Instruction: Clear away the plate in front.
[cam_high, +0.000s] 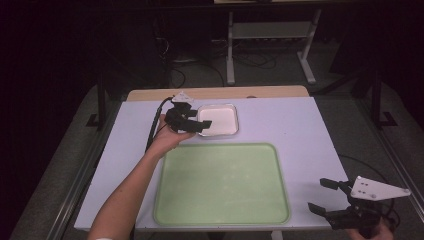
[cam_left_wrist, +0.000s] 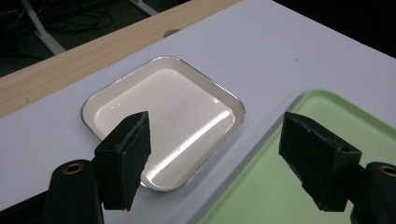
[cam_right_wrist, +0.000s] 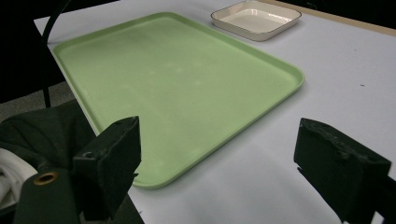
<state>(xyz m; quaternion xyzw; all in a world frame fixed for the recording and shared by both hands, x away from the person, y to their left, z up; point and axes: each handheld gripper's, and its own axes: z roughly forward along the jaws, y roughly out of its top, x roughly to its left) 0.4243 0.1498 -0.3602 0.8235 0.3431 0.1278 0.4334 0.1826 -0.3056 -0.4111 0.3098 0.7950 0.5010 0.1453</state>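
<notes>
Wooden table edge (cam_left_wrist: 70, 60) behind white dish (cam_left_wrist: 187, 107); left gripper (cam_left_wrist: 215, 158) open above.

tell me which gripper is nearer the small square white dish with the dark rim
Left. The left gripper hovers open at the small square white dish, jaws over its left edge. The right gripper is open at the table's near right corner, beyond the large green tray.

Each black hand-held gripper (cam_high: 197, 123) carries blocky jaws, brass eyelets, a grey screwed triangular plate and a black cable.
</notes>
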